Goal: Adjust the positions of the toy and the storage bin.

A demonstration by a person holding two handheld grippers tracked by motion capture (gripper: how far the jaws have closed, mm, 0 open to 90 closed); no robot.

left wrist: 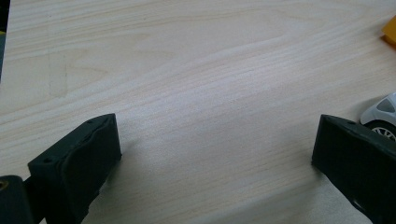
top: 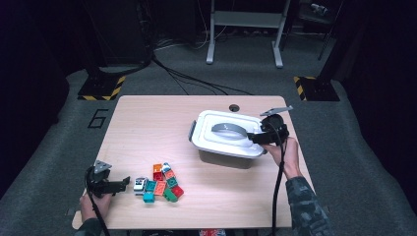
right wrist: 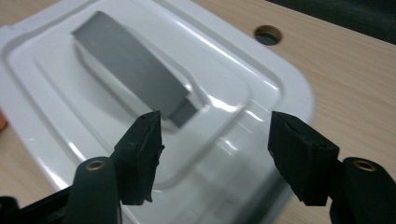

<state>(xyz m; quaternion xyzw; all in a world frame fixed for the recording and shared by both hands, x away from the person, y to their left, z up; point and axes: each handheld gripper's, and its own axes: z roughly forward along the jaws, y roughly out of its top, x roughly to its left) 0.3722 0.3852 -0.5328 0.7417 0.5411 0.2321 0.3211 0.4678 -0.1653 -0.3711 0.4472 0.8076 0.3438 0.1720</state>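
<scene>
A white plastic box with its lid (top: 216,142) on stands right of the table's middle; the lid carries a grey handle (top: 229,130). My right gripper (top: 253,137) hovers over the lid's right part, open, with nothing between its jaws. In the right gripper view the gripper (right wrist: 214,119) points at the lid (right wrist: 243,65), just short of the near end of the handle (right wrist: 130,70). My left gripper (top: 125,183) rests open near the front left corner, pointing toward a pile of coloured bricks (top: 160,184). In its own view the left gripper (left wrist: 217,126) spans bare wood.
A small white toy car (top: 140,184) lies at the left of the brick pile, close to the left gripper's far jaw (left wrist: 383,114). An orange piece (left wrist: 390,30) shows at the edge. A round hole (top: 234,107) sits in the table behind the box.
</scene>
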